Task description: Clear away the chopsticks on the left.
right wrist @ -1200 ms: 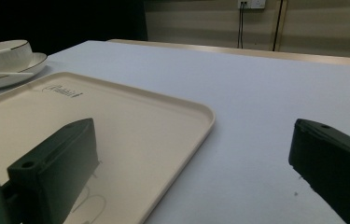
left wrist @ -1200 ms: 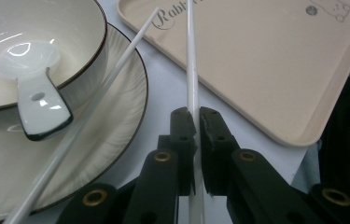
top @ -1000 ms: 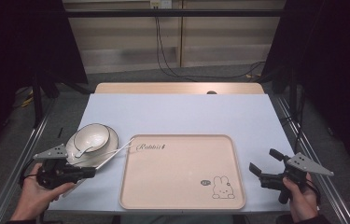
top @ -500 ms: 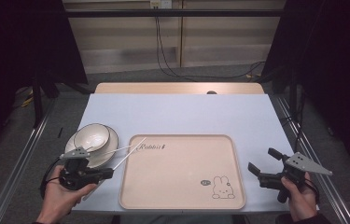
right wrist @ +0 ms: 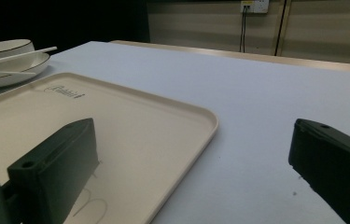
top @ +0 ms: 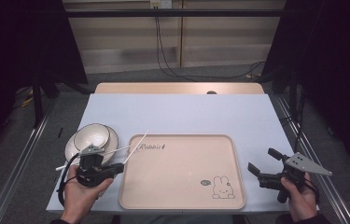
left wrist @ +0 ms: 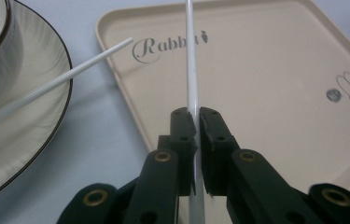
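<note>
My left gripper (top: 118, 167) sits at the beige tray's left edge, shut on a white chopstick (top: 137, 145) that slants up and right over the tray's corner. In the left gripper view the jaws (left wrist: 196, 115) pinch that chopstick (left wrist: 190, 60), which runs straight ahead over the "Rabbit" print. A second white chopstick (left wrist: 70, 77) rests across the black-rimmed plate (left wrist: 32, 135) with its tip by the tray's edge. A white bowl (top: 93, 134) stands on the plate (top: 72, 148). My right gripper (top: 262, 161) is open and holds nothing, to the right of the tray (top: 182, 186).
The tray (right wrist: 116, 126) has a rabbit drawing (top: 221, 186) at its near right corner. Pale blue table surface (top: 186, 112) stretches beyond the tray to a wooden back edge. Metal rails run along both sides of the table. Cables hang at the back wall.
My left gripper has moved right from beside the plate to the tray's left edge, carrying the chopstick with it. The right gripper has stayed in place.
</note>
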A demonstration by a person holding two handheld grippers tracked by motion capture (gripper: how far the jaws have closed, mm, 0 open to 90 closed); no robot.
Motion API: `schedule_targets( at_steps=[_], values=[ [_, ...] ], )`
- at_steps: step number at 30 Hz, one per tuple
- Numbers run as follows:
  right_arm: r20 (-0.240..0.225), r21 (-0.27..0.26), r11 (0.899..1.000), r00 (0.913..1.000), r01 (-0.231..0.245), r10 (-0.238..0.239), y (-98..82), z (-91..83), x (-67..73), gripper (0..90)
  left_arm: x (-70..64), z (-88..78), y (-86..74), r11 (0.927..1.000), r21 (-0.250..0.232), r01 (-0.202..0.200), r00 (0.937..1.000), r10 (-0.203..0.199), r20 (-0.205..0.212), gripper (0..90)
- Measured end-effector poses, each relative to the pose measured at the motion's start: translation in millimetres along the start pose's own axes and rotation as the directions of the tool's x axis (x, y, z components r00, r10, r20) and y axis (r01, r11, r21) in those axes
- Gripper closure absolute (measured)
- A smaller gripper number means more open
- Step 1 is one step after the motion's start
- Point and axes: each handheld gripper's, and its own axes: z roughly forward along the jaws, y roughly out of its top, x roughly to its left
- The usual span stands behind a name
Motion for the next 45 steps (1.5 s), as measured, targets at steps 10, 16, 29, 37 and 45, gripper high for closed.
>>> schedule_targets(
  at_steps=[10, 16, 29, 37, 45],
  values=[
    [0.005, -0.010, 1.000, 0.9999, -0.012, 0.013, -0.2, -1.8, -0.2, 0.8, -13.6, 20.6, 16.0, 0.9940, 0.011, 0.109, 0.9901, -0.108, -0.089, 84.8],
    [0.009, -0.007, 1.000, 0.9999, -0.014, 0.014, -0.7, -2.9, -0.6, 0.8, -16.1, 35.4, 7.4, 0.9878, 0.032, 0.152, 0.9851, -0.149, -0.086, 84.7],
    [0.001, 0.003, 1.000, 1.0000, -0.005, 0.005, -1.2, -3.5, 0.3, 0.8, -14.3, 52.8, -7.4, 0.9856, 0.083, 0.147, 0.9834, -0.137, -0.119, 84.7],
    [0.000, 0.000, 1.000, 0.9999, -0.012, 0.012, -1.2, -3.1, 0.7, 0.8, -17.0, 58.6, -10.5, 0.9886, 0.101, 0.112, 0.9852, -0.097, -0.141, 84.3],
    [-0.005, 0.002, 1.000, 0.9999, -0.012, 0.012, -1.4, -2.7, 0.6, 0.8, -15.9, 62.2, -11.3, 0.9873, 0.118, 0.106, 0.9878, -0.091, -0.127, 83.8]
  ],
)
